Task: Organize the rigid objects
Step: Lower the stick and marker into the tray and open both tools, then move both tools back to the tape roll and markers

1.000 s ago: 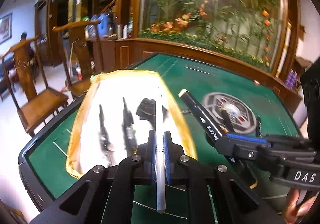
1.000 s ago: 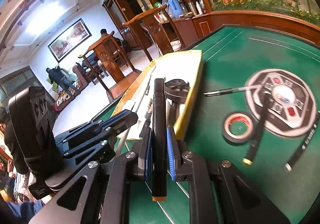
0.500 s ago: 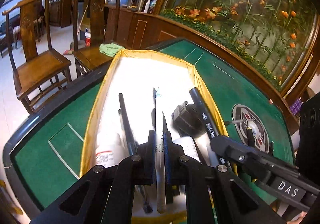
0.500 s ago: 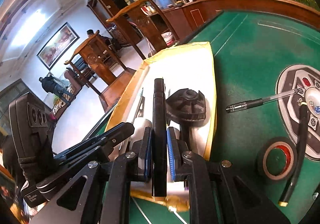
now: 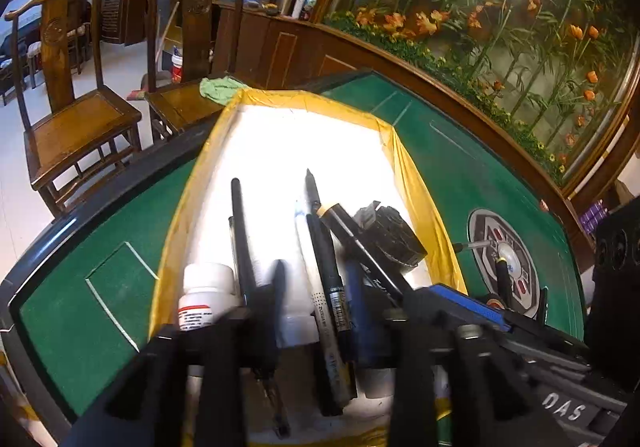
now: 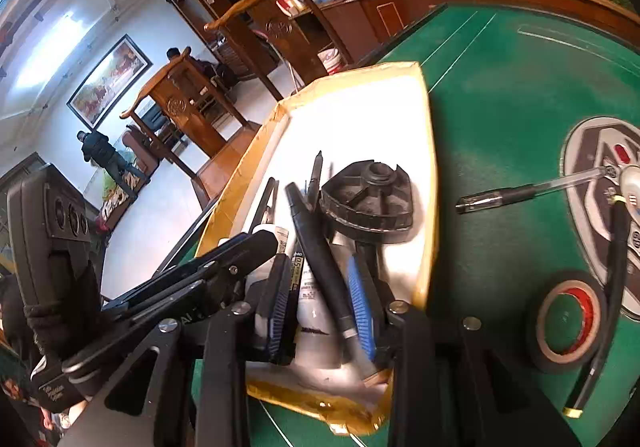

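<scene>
**Two tongs opening over the yellow-edged tray**

Both of our tongs hang over the near end of the tray (image 5: 416, 183), a white-floored box with yellow walls that sits on the green counter (image 5: 472, 175). The left tongs (image 5: 316, 311) are spreading their jaws; the pale pen (image 5: 308, 247) lies between them among the other pens, and the pads no longer press on it. The right tongs (image 6: 320, 287) are parting as well. The black marker (image 6: 316, 247) lies slanted between the blue pads, apparently touching neither.

Inside the tray we also see a white bottle (image 5: 206, 293) with a red-striped label at the near left, a long black pen (image 5: 240, 235) beside it, and a black ribbed round piece (image 6: 366, 197) towards the right wall.

Out on the counter, to the right of the tray, lie a clear-barrelled pen (image 6: 528, 191), a roll of black tape (image 6: 568, 321) with a red core, and a black marker with a yellow end (image 6: 612, 275) lying over the round control panel (image 6: 592, 151).
</scene>
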`<state>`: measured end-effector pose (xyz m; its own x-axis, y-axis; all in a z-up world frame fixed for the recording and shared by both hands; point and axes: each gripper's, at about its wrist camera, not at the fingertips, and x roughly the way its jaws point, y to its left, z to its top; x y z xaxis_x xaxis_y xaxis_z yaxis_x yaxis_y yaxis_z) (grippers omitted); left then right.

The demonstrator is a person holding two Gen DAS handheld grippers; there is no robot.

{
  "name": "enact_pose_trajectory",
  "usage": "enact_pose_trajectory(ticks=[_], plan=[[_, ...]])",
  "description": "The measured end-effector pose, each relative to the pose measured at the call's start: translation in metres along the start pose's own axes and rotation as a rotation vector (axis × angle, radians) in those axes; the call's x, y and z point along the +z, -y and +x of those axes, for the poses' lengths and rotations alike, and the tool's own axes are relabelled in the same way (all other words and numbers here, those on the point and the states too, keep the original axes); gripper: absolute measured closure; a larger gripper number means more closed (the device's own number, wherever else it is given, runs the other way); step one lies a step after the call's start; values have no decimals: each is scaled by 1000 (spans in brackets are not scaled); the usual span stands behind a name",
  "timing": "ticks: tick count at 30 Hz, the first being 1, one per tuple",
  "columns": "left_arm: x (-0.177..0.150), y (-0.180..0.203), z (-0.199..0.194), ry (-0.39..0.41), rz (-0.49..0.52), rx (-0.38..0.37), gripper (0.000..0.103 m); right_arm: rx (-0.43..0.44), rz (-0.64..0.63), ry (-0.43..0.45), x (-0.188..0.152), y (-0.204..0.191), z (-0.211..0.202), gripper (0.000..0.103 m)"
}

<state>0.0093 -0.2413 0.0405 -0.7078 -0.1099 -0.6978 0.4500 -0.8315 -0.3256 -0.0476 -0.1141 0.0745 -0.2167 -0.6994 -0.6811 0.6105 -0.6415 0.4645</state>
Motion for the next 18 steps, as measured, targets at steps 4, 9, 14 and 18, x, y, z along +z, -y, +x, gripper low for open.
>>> enact_pose_trajectory(ticks=[4,9,14,18], plan=[[-4,2,-14,18,15,-15,60,23,3,43,-7,5,-28,73],[-10,27,-29,11,93,-58,60,29,43,122,-32,37,-92,73],[-21,76,-32,-46,198,-156,44,-45,122,229,-62,93,-162,66],[-33,123,-22,-84,276,-197,23,-132,228,294,-79,148,-195,56]])
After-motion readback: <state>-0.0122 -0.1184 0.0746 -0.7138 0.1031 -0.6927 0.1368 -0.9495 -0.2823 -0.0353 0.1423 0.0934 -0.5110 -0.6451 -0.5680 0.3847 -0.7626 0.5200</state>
